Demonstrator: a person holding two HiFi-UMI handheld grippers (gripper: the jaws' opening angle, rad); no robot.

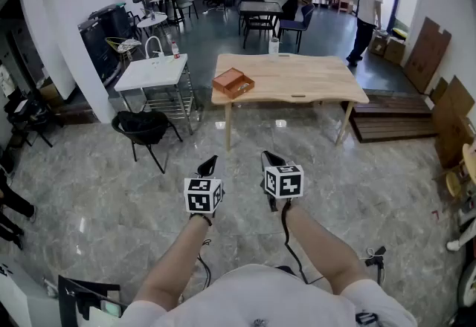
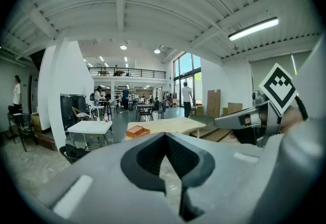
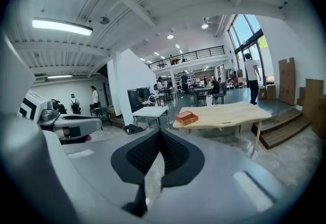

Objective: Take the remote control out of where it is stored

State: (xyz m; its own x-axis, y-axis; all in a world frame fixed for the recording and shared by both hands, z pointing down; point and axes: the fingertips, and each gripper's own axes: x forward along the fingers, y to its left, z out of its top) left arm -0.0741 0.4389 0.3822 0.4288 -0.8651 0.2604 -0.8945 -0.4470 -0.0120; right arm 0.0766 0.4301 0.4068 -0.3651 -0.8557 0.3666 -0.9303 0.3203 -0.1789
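Wide hall with a grey stone floor (image 1: 89, 192), open between here and the furniture. Well ahead, a long wooden table (image 1: 297, 76), set out in the open and reachable from every side. Just left of it, a smaller white table (image 1: 152, 73) with a black chair (image 1: 145, 127) in front.

On the wooden table's left end, near the edge, an orange-brown box (image 1: 233, 82), apparently lying open. On the far edge, a small bottle (image 1: 274, 45). No remote control to be seen in any view. Probably kept in that box, the only container on the table, though too small and far to tell.

Nearer, two bare forearms (image 1: 320, 251) reaching forward, carrying the left gripper (image 1: 209, 165) and the right gripper (image 1: 269, 160) side by side, close together but apart, tilted slightly down toward the floor. Held so most likely as a resting carry for the walk ahead, with nothing yet within reach.

Both pairs of jaws closed tip to tip, holding nothing, only a sliver of floor showing behind. Sensible enough: no need for open jaws this far off.

Task judged barely begun. Next, closing the gap to the table and aiming at the box.
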